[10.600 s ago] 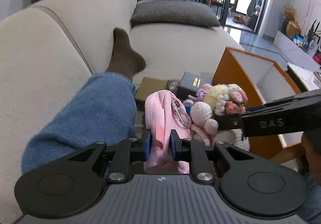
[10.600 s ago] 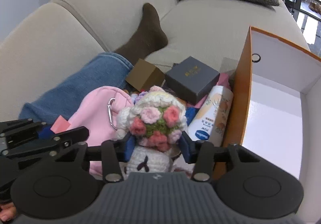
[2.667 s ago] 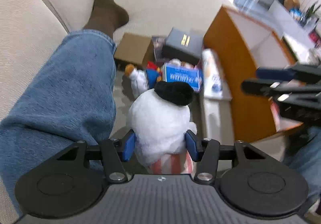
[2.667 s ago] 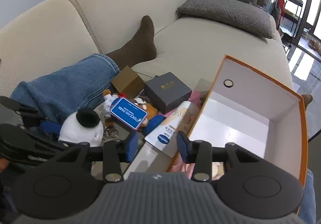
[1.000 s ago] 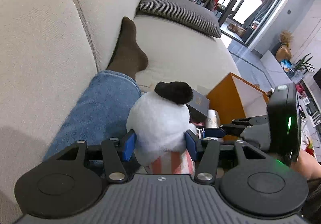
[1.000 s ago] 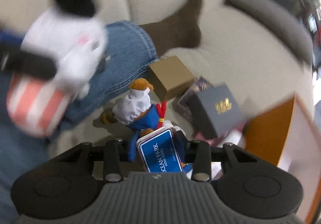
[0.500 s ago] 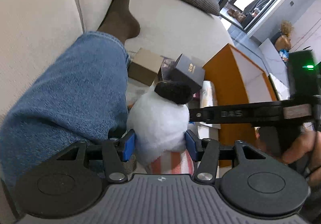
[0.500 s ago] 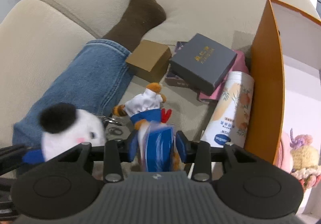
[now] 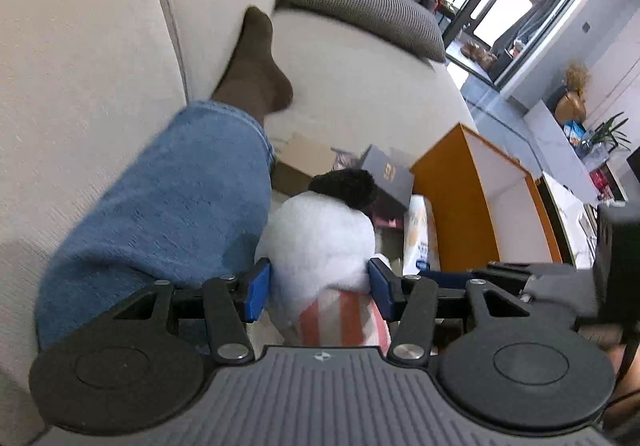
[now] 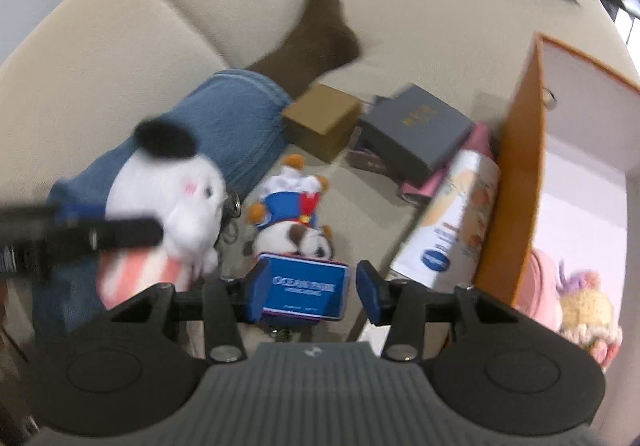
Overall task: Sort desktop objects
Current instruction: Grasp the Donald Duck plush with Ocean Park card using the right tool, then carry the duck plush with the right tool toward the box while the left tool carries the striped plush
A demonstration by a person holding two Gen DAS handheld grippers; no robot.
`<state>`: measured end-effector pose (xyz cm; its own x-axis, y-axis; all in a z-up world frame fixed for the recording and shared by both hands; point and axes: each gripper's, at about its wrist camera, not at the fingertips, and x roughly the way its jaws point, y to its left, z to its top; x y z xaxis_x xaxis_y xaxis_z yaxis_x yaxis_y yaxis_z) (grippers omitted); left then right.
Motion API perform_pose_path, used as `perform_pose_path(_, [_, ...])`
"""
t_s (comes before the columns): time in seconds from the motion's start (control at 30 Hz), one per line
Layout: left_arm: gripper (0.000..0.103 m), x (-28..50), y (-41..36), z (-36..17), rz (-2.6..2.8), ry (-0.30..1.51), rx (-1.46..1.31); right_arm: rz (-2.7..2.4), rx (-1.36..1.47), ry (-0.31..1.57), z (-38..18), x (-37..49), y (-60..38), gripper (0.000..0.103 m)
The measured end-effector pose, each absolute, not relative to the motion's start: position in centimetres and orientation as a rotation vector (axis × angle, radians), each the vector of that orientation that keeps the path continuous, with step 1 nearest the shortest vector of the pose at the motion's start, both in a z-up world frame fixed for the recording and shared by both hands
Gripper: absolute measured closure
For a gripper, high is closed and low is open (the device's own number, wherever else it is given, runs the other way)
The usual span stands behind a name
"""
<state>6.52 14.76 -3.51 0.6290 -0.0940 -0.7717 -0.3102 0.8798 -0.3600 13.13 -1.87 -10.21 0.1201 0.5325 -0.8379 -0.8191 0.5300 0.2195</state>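
My left gripper [image 9: 319, 288] is shut on a white plush toy [image 9: 320, 234] with a black ear and a pink-striped base; both blue pads press its sides. In the right wrist view the same plush [image 10: 176, 194] hangs at the left in the left gripper's dark fingers [image 10: 100, 234]. My right gripper [image 10: 313, 293] stands open around a blue tag [image 10: 304, 288]: the left pad touches its edge, the right pad stands clear of it. The tag lies over a brown-and-white plush [image 10: 300, 238] and a duck plush in blue [image 10: 292, 198]. The orange box [image 10: 512, 186] is at the right.
A person's jeans leg [image 9: 160, 206] and brown sock [image 9: 256, 66] lie across the beige sofa. A brown carton [image 10: 324, 118], a dark grey box [image 10: 416, 126] and a lotion tube [image 10: 452, 226] lie beside the orange box. A crochet doll [image 10: 584, 302] and something pink are inside it.
The right gripper's jaws have spread and rolled; the blue tag, edge-on half a second ago, now faces the camera. The left gripper still holds the white plush, shifted a little.
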Motion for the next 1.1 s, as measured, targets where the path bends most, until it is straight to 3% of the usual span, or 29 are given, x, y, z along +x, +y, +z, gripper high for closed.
perform_pose_path(0.13, [0.043, 6.6, 15.0, -3.5, 0.137, 0.888, -0.503, 1.063, -0.419, 0.982, -10.2, 11.3, -0.5, 0.041])
perform_pose_path(0.5, [0.043, 7.4, 14.5, -4.8, 0.166, 0.951, -0.431, 1.098, -0.542, 0.989, -13.8, 11.2, 2.4, 0.038])
perform_pose_path(0.73, [0.043, 6.7, 14.4, -4.5, 0.159, 0.946, -0.410, 1.109, -0.558, 0.998, -14.7, 11.5, 2.4, 0.047])
perform_pose_path(1.1, [0.045, 6.4, 14.3, -4.5, 0.152, 0.938, -0.386, 1.092, -0.498, 1.025, -15.1, 12.4, 3.1, 0.049])
